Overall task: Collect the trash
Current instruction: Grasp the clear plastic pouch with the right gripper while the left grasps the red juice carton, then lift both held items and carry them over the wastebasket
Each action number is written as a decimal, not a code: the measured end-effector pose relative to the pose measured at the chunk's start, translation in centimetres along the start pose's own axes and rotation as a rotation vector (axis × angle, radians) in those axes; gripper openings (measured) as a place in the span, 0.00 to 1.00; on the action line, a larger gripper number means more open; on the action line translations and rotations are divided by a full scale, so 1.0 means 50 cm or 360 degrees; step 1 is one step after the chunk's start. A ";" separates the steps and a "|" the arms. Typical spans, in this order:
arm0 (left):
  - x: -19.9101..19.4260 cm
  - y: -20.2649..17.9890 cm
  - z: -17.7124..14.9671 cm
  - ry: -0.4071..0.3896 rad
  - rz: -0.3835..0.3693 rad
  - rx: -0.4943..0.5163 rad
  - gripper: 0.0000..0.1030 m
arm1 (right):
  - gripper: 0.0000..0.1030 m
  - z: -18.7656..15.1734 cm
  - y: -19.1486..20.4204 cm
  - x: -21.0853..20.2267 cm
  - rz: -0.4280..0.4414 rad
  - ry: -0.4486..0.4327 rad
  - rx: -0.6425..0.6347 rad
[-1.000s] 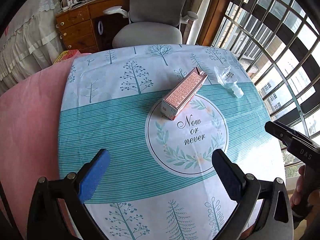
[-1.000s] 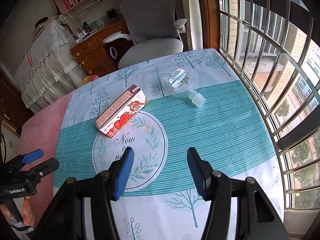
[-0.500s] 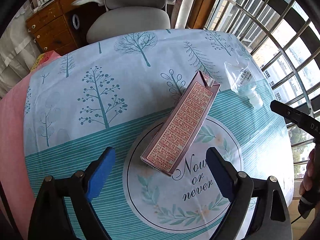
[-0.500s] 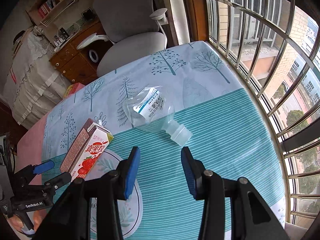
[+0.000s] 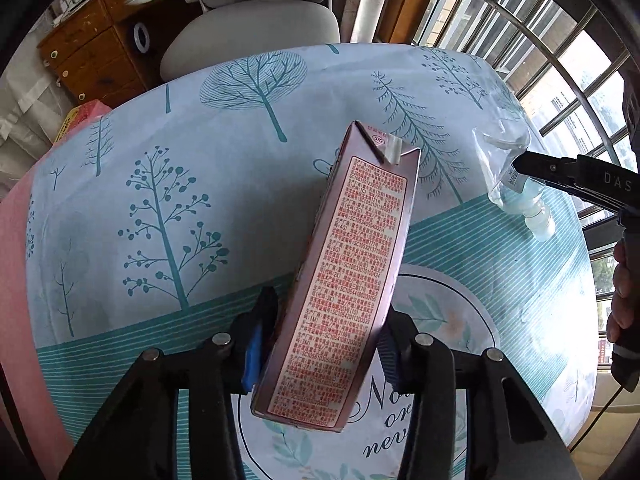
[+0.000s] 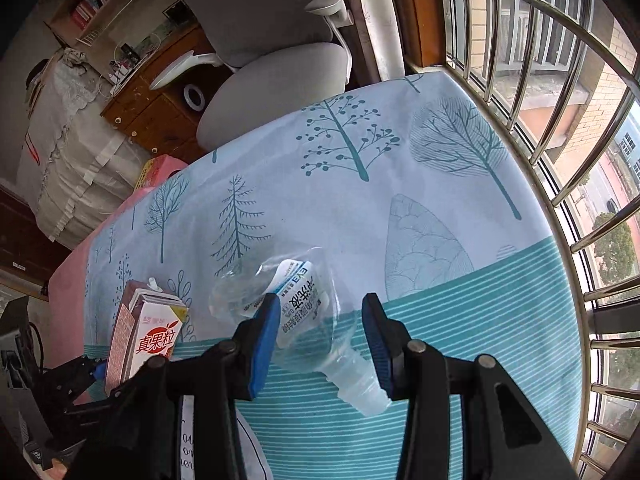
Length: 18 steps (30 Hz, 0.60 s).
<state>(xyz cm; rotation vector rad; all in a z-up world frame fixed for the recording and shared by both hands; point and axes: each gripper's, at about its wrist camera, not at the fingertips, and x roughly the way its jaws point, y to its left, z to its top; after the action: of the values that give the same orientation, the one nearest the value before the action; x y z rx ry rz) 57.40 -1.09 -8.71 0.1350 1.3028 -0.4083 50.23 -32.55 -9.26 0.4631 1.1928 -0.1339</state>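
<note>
A tall pink juice carton [image 5: 352, 260] lies on its side on the tree-print tablecloth [image 5: 160, 160]. My left gripper [image 5: 326, 320] straddles its near end; the jaws are closing and both blue pads sit against the carton's sides. The right wrist view shows the same carton [image 6: 148, 332] at the lower left with my left gripper [image 6: 92, 368] at it. A clear plastic pouch with a white spout [image 6: 312, 292] lies flat to the right. My right gripper [image 6: 320, 308] hangs open just over it, one finger on each side. In the left wrist view, that gripper's tip [image 5: 520, 166] covers part of the pouch [image 5: 504, 152].
A grey office chair [image 6: 276, 72] stands beyond the table's far edge, with a wooden drawer unit [image 5: 88, 56] to its left. Barred windows [image 6: 560, 120] run close along the table's right side. Pink cloth [image 5: 12, 260] covers the left edge. A hand [image 5: 622, 292] holds the right gripper.
Both grippers have come forward and down. The left jaws have narrowed from wide open onto the carton's near end. The right gripper has moved from short of the pouch to over it.
</note>
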 end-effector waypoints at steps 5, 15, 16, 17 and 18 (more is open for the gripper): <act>0.002 0.042 -0.009 0.0010 -0.0058 -0.0100 0.44 | 0.41 -0.005 0.005 0.033 0.0044 0.0050 -0.0008; -0.046 0.046 -0.045 -0.0056 -0.0066 -0.0130 0.43 | 0.34 -0.085 0.092 0.004 -0.0053 -0.0077 -0.0228; -0.056 0.041 -0.054 -0.0068 -0.0069 -0.0133 0.43 | 0.34 -0.098 0.098 -0.006 -0.0066 -0.0086 -0.0232; -0.069 0.041 -0.063 -0.0080 -0.0070 -0.0136 0.43 | 0.33 -0.113 0.104 -0.019 -0.0069 -0.0099 -0.0230; -0.082 0.040 -0.075 -0.0093 -0.0071 -0.0139 0.43 | 0.33 -0.129 0.111 -0.033 -0.0074 -0.0116 -0.0230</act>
<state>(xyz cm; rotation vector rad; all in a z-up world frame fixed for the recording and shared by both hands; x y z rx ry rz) 53.90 2.84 -6.06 0.0207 1.2657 -0.3897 45.93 -25.12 -8.05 0.3015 1.1334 -0.1025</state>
